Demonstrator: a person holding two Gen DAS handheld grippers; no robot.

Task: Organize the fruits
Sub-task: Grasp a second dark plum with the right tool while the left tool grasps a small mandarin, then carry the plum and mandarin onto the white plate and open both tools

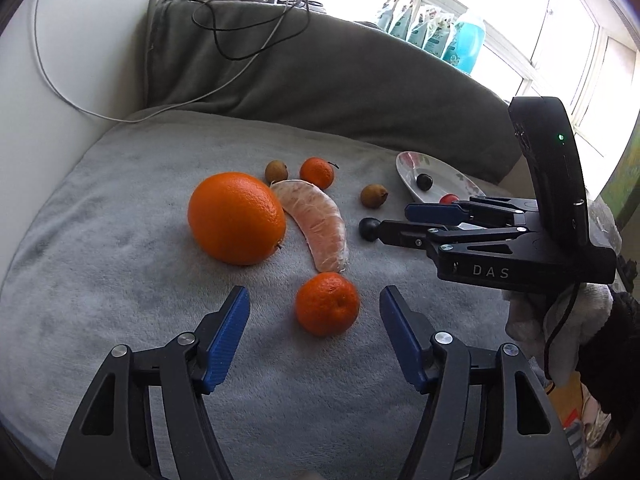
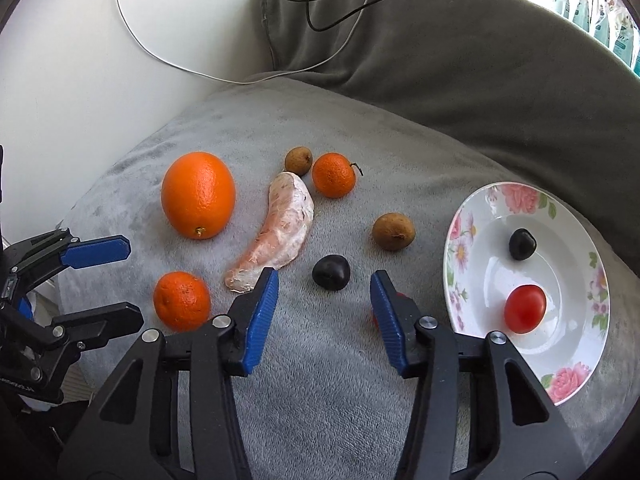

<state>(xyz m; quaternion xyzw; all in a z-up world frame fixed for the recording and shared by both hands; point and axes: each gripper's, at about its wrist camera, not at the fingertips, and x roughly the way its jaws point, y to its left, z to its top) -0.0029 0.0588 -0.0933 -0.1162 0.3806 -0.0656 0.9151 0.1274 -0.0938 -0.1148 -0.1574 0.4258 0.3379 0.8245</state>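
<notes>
On the grey cushion [image 2: 320, 360], a dark cherry [image 2: 331, 272] lay just ahead of the right gripper [image 2: 324, 296], whose fingers stood apart and empty. Small, round and probably slippery, it likely wanted a gentle pinch across its middle. Beside a mandarin [image 1: 327, 304], the left gripper [image 1: 314, 320] gaped empty too.

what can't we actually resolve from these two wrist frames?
- Small red thing behind the right gripper's right finger, right wrist view: mostly covered, so its kind is unclear.
- Plate, left wrist view: near rim and most of the red tomato blocked by the right gripper.
- Plate, right wrist view: its lower left rim sits behind the gripper finger.
- Pouches and blue bottle on the windowsill, left wrist view: labels too small and washed out.
</notes>
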